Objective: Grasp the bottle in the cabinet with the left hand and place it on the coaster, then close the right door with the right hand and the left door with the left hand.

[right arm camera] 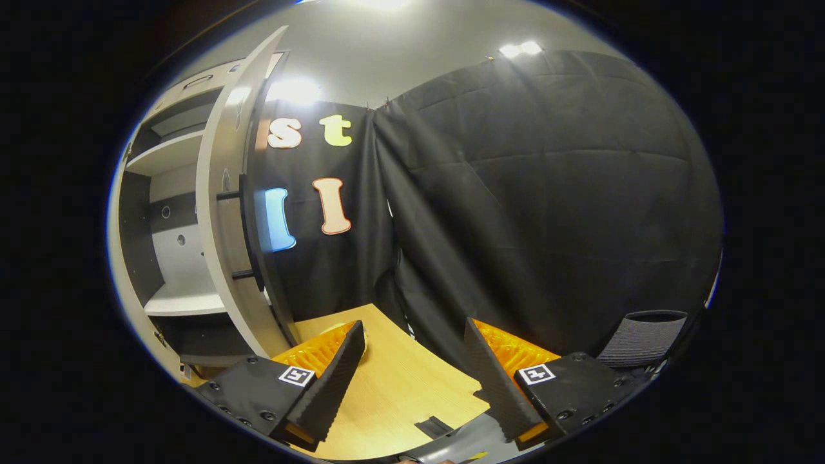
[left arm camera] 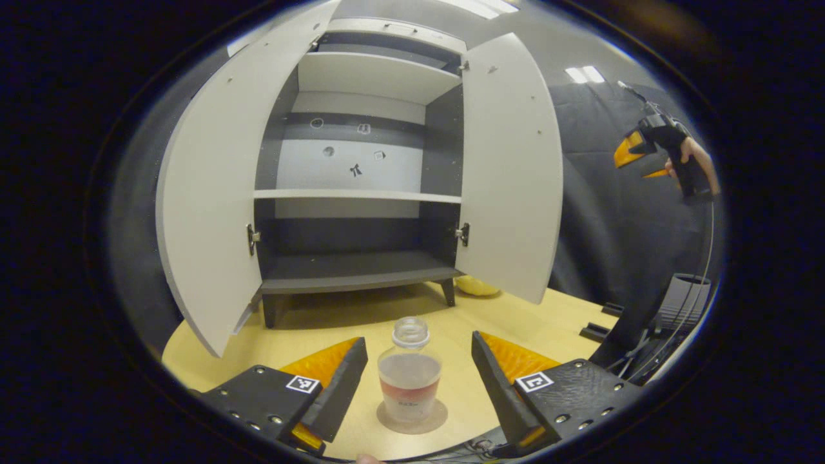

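While doors gape, clear bottle (left arm camera: 409, 377) tops round coaster (left arm camera: 412, 417).

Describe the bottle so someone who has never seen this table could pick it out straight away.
Start at the white cabinet with both doors open, standing on the wooden table. In front of it, between the left gripper's open fingers, a round coaster lies on the tabletop. The bottle stands upright on it: small, clear, capless, part filled, with a reddish band.
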`<state>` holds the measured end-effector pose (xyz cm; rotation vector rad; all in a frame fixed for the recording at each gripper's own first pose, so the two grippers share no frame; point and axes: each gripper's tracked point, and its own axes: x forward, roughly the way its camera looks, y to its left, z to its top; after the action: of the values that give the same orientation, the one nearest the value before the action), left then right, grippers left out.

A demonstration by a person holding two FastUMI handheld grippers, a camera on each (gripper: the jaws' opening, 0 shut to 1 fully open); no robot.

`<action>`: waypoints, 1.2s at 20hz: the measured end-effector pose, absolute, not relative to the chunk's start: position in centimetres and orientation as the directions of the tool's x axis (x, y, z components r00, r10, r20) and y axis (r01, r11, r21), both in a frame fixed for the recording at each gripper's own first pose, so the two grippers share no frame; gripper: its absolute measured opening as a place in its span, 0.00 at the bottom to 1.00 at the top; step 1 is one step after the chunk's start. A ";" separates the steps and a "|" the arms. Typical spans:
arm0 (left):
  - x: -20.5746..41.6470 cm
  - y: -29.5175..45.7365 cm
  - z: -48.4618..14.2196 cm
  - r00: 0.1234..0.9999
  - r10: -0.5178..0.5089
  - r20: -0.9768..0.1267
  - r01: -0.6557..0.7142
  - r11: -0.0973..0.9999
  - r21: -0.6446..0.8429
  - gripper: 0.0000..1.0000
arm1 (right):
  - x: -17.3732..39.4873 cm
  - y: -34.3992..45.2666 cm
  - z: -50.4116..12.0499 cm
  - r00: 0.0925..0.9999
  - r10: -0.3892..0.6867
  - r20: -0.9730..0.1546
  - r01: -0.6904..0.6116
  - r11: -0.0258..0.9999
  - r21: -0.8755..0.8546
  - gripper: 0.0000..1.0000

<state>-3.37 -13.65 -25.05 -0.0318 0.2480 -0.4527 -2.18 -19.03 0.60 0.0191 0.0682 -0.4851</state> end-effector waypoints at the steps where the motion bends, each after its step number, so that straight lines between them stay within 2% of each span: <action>1: -3.6 -13.7 -23.3 0.869 -0.445 -0.218 0.436 0.895 -0.090 0.94 | -1.9 -19.0 0.8 0.884 -0.463 -0.061 0.464 0.886 0.000 0.99; 2: -3.6 -13.6 -21.7 0.872 -0.443 -0.208 0.435 0.896 -0.087 0.94 | -1.6 -19.1 0.9 0.888 -0.458 -0.053 0.458 0.889 -0.003 0.94; 3: -3.3 -13.3 -20.1 0.879 -0.430 -0.205 0.423 0.902 -0.080 0.94 | -1.1 -19.1 1.1 0.891 -0.450 -0.048 0.451 0.893 -0.003 0.94; 4: -2.8 -13.1 -18.4 0.887 -0.418 -0.199 0.411 0.908 -0.077 0.94 | -0.5 -19.0 1.5 0.899 -0.437 -0.041 0.437 0.899 -0.001 0.99; 5: -2.3 -13.0 -16.7 0.894 -0.403 -0.194 0.395 0.915 -0.077 0.94 | 0.2 -18.9 2.3 0.906 -0.422 -0.029 0.422 0.906 0.003 0.94; 6: -1.6 -12.8 -15.1 0.905 -0.381 -0.187 0.374 0.925 -0.073 0.94 | 0.7 -18.9 3.2 0.912 -0.409 -0.008 0.409 0.912 0.006 0.94; 7: -0.7 -12.5 -13.5 0.919 -0.351 -0.180 0.346 0.936 -0.063 0.94 | 1.4 -19.0 4.2 0.918 -0.396 0.012 0.396 0.918 0.004 0.94; 8: 0.0 -12.2 -12.0 0.933 -0.317 -0.170 0.313 0.948 -0.050 0.94 | 2.0 -18.9 5.1 0.925 -0.379 0.033 0.379 0.925 -0.002 0.99; 9: 0.8 -11.9 -10.3 0.947 -0.283 -0.151 0.281 0.959 -0.037 0.97 | 2.6 -18.9 6.2 0.931 -0.361 0.056 0.362 0.932 -0.009 0.94; 10: 1.6 -11.8 -8.9 0.959 -0.247 -0.137 0.245 0.969 -0.028 0.94 | 3.2 -18.7 7.1 0.938 -0.338 0.077 0.340 0.940 -0.016 0.94; 11: 2.2 -11.7 -7.8 0.968 -0.211 -0.134 0.210 0.977 -0.027 0.94 | 3.8 -18.6 8.0 0.944 -0.316 0.095 0.319 0.947 -0.022 0.99; 12: 2.4 -11.8 -7.0 0.974 -0.185 -0.134 0.182 0.983 -0.034 0.94 | 4.6 -18.5 8.7 0.951 -0.290 0.108 0.294 0.955 -0.025 0.94; 13: 2.8 -12.0 -6.1 0.978 -0.163 -0.133 0.158 0.986 -0.046 0.94 | 5.3 -18.2 9.4 0.959 -0.258 0.115 0.263 0.964 -0.028 0.99; 16: 4.7 -12.2 -4.2 0.985 -0.101 -0.139 0.094 0.994 -0.056 0.94 | 7.4 -17.0 10.9 0.979 -0.158 0.125 0.162 0.986 -0.023 0.99; 20: 6.2 -10.3 -3.0 0.985 0.020 -0.171 -0.016 1.000 0.020 0.94 | 10.0 -15.0 11.6 0.994 -0.020 0.110 0.022 1.000 -0.017 0.99; 21: 6.3 -9.8 -2.4 0.986 0.038 -0.164 -0.036 0.999 0.016 0.94 | 10.5 -14.5 11.8 0.994 0.013 0.109 -0.011 1.000 -0.020 0.98; 22: 6.2 -9.3 -1.5 0.988 0.062 -0.141 -0.061 0.998 0.012 1.00 | 11.0 -14.0 12.0 0.993 0.043 0.112 -0.040 0.999 -0.029 0.99; 24: 5.9 -7.5 -0.2 0.985 0.139 -0.105 -0.138 0.990 0.021 0.99 | 12.1 -12.7 12.4 0.987 0.111 0.119 -0.106 0.993 -0.047 0.99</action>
<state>5.94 -7.46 -0.23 0.0134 0.1062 0.1394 12.11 -12.65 12.41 -0.0405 -0.1213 0.1093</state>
